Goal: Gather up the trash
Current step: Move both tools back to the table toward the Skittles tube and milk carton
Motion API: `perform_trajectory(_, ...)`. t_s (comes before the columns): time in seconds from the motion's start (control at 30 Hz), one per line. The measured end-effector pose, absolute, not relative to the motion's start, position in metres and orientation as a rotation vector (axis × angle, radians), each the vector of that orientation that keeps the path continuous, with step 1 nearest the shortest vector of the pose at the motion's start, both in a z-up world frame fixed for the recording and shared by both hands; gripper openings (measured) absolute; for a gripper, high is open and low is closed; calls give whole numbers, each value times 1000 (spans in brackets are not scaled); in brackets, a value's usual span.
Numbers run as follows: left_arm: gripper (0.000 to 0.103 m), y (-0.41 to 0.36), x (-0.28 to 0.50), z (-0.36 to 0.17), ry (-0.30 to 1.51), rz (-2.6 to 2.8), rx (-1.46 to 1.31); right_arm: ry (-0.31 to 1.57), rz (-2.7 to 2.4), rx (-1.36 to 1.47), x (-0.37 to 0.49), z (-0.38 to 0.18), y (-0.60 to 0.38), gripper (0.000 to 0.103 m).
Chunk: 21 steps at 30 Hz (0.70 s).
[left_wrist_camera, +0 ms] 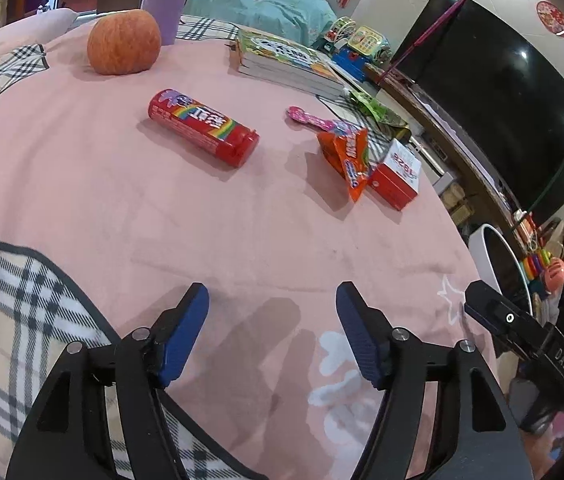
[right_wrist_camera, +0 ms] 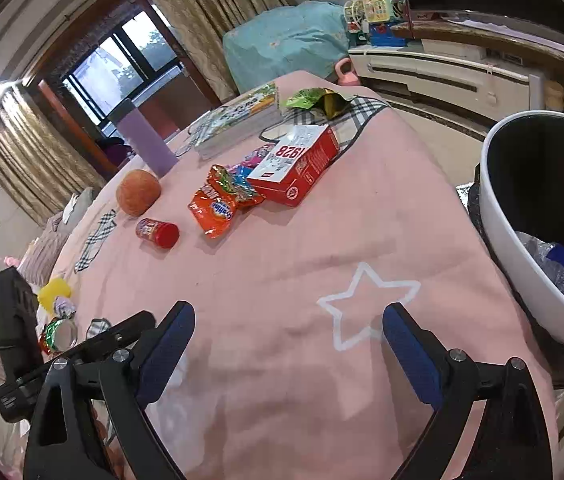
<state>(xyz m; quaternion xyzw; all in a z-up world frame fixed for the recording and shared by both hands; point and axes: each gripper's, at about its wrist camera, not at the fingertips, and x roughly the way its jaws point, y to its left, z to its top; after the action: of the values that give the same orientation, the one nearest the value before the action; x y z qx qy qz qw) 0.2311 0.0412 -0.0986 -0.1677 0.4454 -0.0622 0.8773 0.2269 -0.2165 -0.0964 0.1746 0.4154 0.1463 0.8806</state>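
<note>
My left gripper [left_wrist_camera: 273, 290] hangs open over the pink blanket [left_wrist_camera: 161, 220] with nothing between its blue pads. Beyond it lie a red candy tube [left_wrist_camera: 201, 128], an orange snack wrapper [left_wrist_camera: 348, 156] and a red and white box [left_wrist_camera: 396, 176]. A green wrapper [left_wrist_camera: 378, 110] lies at the far edge. My right gripper [right_wrist_camera: 289, 309] is open too, empty, above a white star print. From there I see the tube [right_wrist_camera: 157, 232], the orange wrapper [right_wrist_camera: 213, 210], the box [right_wrist_camera: 296, 168] and the green wrapper [right_wrist_camera: 316, 100]. A white bin [right_wrist_camera: 522, 240] stands at the right edge.
An apple [left_wrist_camera: 123, 42] and a stack of books [left_wrist_camera: 286, 62] sit at the back, with a purple box [right_wrist_camera: 145, 140] behind. The bin holds clear plastic and wrappers. A black TV [left_wrist_camera: 502, 92] and toys stand past the table's right edge.
</note>
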Motion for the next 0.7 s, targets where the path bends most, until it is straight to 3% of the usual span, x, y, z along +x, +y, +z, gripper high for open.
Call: perform_trajectory(0.7, 76, 88, 320, -97, 979, -1, -476, 869, 236, 449, 310, -97, -202, 96)
